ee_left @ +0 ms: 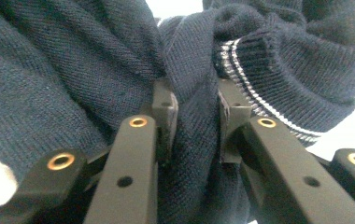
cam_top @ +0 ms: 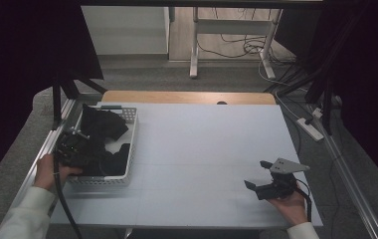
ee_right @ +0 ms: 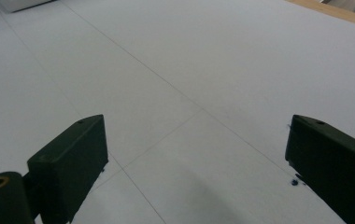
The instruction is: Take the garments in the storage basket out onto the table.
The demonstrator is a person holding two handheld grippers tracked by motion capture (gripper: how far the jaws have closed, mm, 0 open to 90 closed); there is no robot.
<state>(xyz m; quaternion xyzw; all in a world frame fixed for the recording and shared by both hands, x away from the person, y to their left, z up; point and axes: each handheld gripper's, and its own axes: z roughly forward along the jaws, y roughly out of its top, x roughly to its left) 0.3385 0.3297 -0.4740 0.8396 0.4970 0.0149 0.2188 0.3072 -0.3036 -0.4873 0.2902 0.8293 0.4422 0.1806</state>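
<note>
High view: left gripper (cam_top: 85, 149) sunk among dark clothes (cam_top: 102, 130) in a white perforated basket (cam_top: 127, 149) at the table's (cam_top: 202, 149) left; nothing yet lifted out, so probably barely begun.

Left gripper view: jaws nearly together, pinching a fold of navy ribbed sweater (ee_left: 194, 116) with white-striped cuff.

Right gripper view: right gripper (ee_right: 196, 158) spread wide, empty, over smooth pale tabletop.

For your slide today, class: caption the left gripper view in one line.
Left gripper, jaws pinching a fold of dark navy knitted garment with a white-striped ribbed cuff.
</note>
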